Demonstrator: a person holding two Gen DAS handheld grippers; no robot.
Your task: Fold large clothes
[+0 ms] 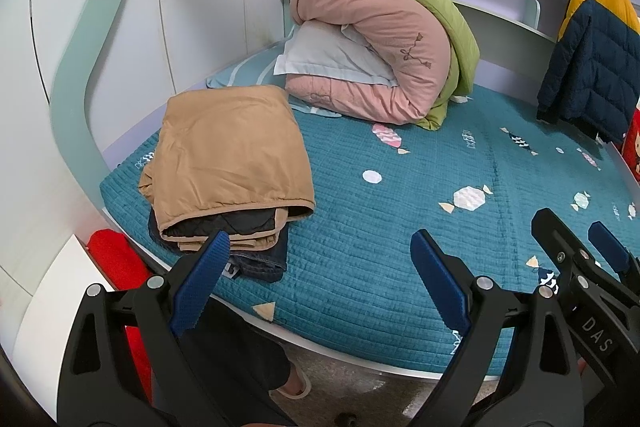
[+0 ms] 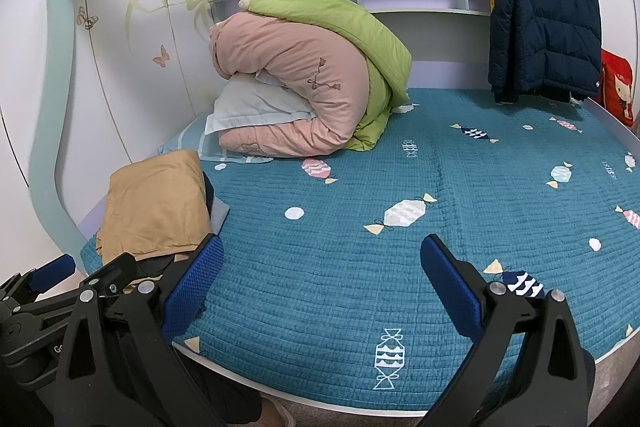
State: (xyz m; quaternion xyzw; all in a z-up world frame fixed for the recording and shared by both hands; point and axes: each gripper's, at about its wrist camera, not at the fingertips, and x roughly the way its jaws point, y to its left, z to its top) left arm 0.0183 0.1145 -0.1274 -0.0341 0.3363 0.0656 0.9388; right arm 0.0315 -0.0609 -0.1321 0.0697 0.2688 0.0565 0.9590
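You have a bed with a teal quilted cover [image 2: 320, 287], printed with candy shapes, filling most of both views. In the right wrist view, a pile of folded clothes with a tan folded garment [image 2: 154, 207] on top lies on the cover at about 9 o'clock, near the left edge of the bed. At about 11 o'clock a rolled pink duvet [image 2: 296, 87] rests on the cover, with a green duvet [image 2: 340, 19] draped over it and a pale pillow [image 2: 248, 107] tucked inside the roll. The middle and the right part of the cover carry nothing.
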